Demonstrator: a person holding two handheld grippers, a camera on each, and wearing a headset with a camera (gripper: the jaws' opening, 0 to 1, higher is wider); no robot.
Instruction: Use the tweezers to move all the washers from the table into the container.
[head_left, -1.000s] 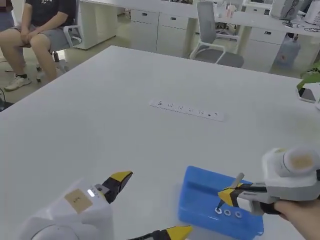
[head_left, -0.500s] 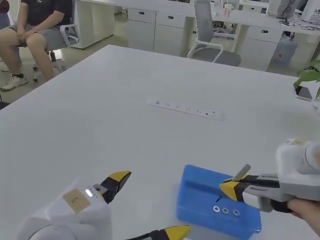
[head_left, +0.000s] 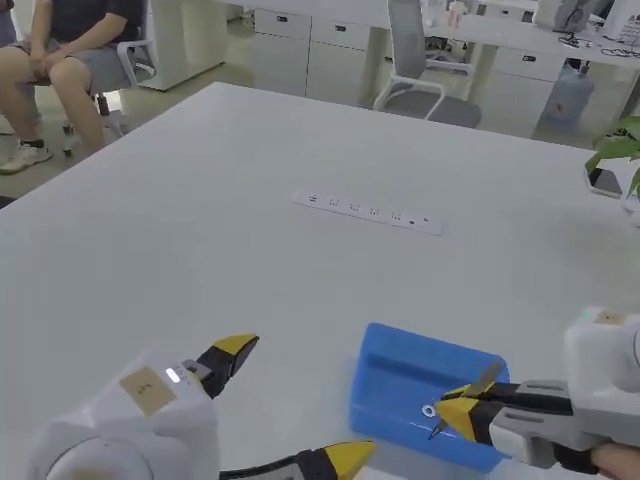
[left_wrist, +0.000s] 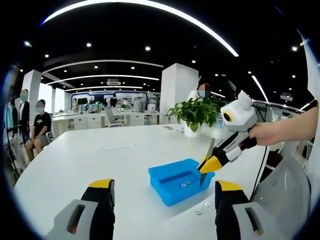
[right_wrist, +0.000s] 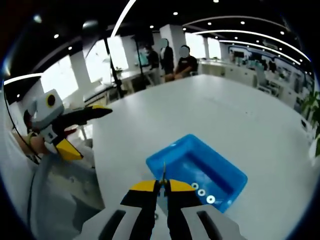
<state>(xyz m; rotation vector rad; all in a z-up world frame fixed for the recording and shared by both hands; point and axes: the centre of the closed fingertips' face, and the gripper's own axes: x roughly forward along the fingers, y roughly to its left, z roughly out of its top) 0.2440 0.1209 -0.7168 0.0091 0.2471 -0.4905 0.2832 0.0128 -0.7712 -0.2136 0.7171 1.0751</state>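
Note:
A blue container sits near the table's front edge, and one washer shows inside it. My right gripper is shut on the tweezers, whose tips hang at the container's near wall. From the right gripper view, the tweezers point at the container, which holds three washers. My left gripper is open, left of the container. Two loose washers lie on the table in front of the container, between my open left gripper jaws.
A white power strip lies mid-table. A person sits on a chair at the far left. Office chairs and desks stand behind the table. A potted plant stands near the table's right end.
My right gripper has drawn back and down from above the washers in the container toward its near wall. The left gripper has stayed where it was. The head camera tilted slightly.

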